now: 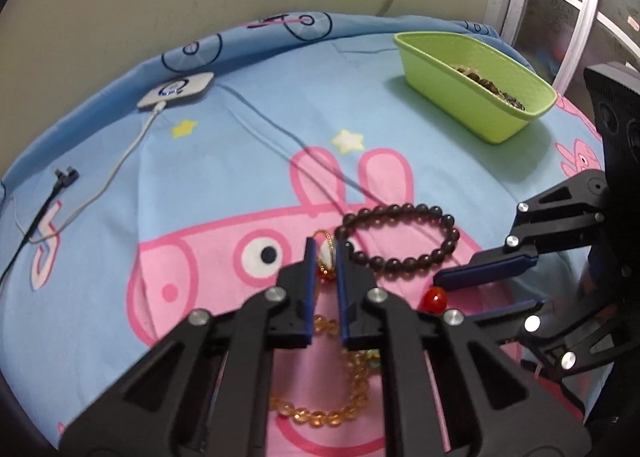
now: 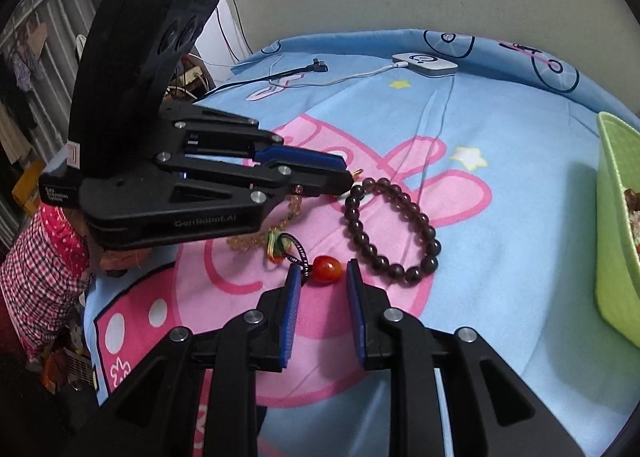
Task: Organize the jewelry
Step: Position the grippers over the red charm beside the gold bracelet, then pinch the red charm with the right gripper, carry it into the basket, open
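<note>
On the blue cartoon-pig cloth lie a dark bead bracelet (image 1: pixel 400 241) (image 2: pixel 390 227), an amber bead bracelet (image 1: pixel 320 413) (image 2: pixel 256 237), a red bead on a black cord (image 1: pixel 435 299) (image 2: pixel 326 269) and a small gold-chain pendant with a white stone (image 1: pixel 327 255). My left gripper (image 1: pixel 325 253) (image 2: pixel 348 173) is low over the cloth, its jaws narrowly apart on either side of the pendant. My right gripper (image 2: pixel 322 277) (image 1: pixel 442 285) is open, its fingers on either side of the red bead.
A green plastic bin (image 1: pixel 472 85) (image 2: pixel 616 225) holding jewelry stands at the far right of the cloth. A white charger box (image 1: pixel 176 91) (image 2: pixel 426 63) with cables (image 1: pixel 100 185) lies near the back wall. The cloth edge drops off at the left in the right wrist view.
</note>
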`<action>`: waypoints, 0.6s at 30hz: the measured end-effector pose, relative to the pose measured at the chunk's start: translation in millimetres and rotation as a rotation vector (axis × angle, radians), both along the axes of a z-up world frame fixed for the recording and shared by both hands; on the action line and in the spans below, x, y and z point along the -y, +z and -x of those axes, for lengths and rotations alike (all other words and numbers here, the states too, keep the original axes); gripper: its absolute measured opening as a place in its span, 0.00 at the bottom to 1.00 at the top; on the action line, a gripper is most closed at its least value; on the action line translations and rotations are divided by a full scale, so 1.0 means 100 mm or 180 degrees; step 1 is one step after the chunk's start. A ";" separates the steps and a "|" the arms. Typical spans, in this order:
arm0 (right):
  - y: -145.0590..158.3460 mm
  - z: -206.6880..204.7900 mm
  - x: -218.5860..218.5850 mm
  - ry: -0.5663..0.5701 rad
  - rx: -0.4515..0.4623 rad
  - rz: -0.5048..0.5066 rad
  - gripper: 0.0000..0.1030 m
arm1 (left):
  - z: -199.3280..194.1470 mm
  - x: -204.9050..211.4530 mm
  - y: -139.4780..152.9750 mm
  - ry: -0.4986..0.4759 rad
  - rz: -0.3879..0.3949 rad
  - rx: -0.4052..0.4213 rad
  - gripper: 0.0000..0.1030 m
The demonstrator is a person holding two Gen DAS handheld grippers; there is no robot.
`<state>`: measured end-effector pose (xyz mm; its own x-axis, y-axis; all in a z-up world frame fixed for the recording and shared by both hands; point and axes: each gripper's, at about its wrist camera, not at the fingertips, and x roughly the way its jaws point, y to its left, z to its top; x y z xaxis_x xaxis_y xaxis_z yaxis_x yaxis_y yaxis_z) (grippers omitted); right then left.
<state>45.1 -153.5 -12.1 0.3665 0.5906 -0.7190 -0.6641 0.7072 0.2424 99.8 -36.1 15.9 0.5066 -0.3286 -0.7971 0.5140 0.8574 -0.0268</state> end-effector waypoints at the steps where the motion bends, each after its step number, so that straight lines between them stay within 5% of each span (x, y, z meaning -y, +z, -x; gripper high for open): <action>1: 0.00 -0.02 -0.01 0.0011 -0.0018 -0.0016 0.05 | 0.01 -0.02 0.00 0.0008 0.0019 -0.0009 0.06; 4: 0.00 -0.04 -0.02 0.0035 -0.0051 -0.0033 0.00 | 0.04 -0.08 0.01 0.0071 0.0160 -0.0098 0.05; 10: 0.14 0.02 0.19 -0.0017 -0.0055 -0.0261 0.00 | 0.11 -0.26 0.27 0.0160 0.0836 -0.0252 0.05; 18: 0.60 0.11 1.20 -0.0740 0.0395 -0.0742 0.00 | 0.08 0.26 0.74 -0.0236 0.1216 -0.0147 0.05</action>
